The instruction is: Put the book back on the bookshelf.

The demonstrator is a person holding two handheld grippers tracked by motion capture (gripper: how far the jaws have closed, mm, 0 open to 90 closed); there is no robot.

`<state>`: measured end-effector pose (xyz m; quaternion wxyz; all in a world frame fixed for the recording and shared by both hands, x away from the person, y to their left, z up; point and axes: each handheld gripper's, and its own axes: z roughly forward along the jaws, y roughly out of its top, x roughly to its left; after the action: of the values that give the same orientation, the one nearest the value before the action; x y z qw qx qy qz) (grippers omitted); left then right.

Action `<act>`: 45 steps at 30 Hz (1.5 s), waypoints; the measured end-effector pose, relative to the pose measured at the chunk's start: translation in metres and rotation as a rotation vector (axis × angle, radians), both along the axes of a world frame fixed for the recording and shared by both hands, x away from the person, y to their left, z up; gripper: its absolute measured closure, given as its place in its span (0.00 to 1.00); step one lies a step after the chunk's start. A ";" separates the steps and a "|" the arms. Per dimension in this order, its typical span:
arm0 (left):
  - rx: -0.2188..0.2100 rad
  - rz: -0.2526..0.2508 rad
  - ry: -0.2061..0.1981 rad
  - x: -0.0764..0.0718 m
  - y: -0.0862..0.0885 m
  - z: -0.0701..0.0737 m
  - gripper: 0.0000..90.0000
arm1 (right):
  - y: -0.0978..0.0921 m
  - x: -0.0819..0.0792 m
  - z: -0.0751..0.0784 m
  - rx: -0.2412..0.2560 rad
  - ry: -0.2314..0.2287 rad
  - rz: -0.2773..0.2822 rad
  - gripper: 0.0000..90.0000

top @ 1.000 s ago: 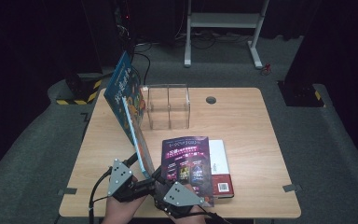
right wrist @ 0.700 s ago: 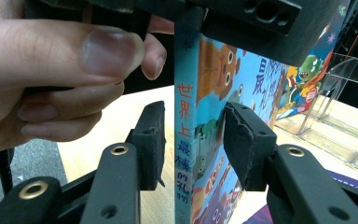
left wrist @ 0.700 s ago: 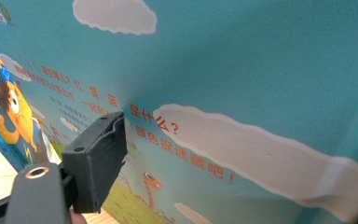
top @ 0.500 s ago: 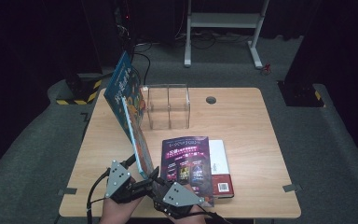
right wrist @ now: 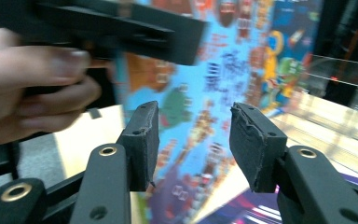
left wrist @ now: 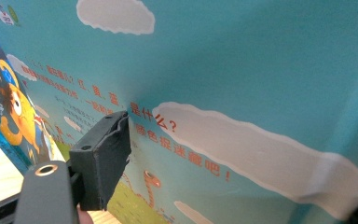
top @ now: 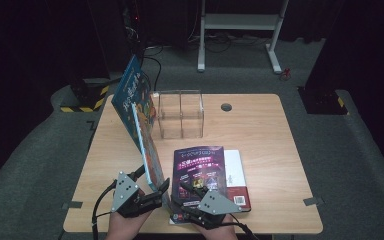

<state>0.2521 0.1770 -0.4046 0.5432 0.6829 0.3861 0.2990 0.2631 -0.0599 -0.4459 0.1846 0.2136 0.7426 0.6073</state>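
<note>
Little has changed over the last second: the blue picture book (top: 139,107) stands on its near lower edge at the left of the table (top: 260,140), leaning left as before, with its far end beside the clear box (top: 181,114). The left gripper (top: 154,178) keeps its jaws clamped over the book's near edge, one on each side; in the left gripper view one pad lies flat against the printed page. The right gripper (right wrist: 193,112) has shifted only slightly at the near edge, over the purple book (top: 199,167). Its jaws are spread with nothing between them, and they point at the picture book's right face. I judge the lift done and the book merely steadied, awaiting a second grip.
</note>
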 end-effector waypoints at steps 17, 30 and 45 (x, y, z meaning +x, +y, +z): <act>0.023 0.012 -0.024 -0.004 0.011 -0.001 0.29 | -0.068 0.033 -0.025 -0.082 0.061 -0.293 0.60; 0.036 0.028 -0.040 -0.009 0.023 -0.002 0.41 | -0.071 0.038 -0.028 -0.080 0.069 -0.313 0.60; 0.084 0.106 -0.071 -0.017 0.036 -0.001 0.56 | -0.071 0.038 -0.029 -0.080 0.076 -0.311 0.60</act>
<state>0.2349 0.2129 -0.4052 0.5106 0.6729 0.3894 0.3672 0.3012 -0.1311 -0.4748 0.2564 0.3413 0.7307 0.5327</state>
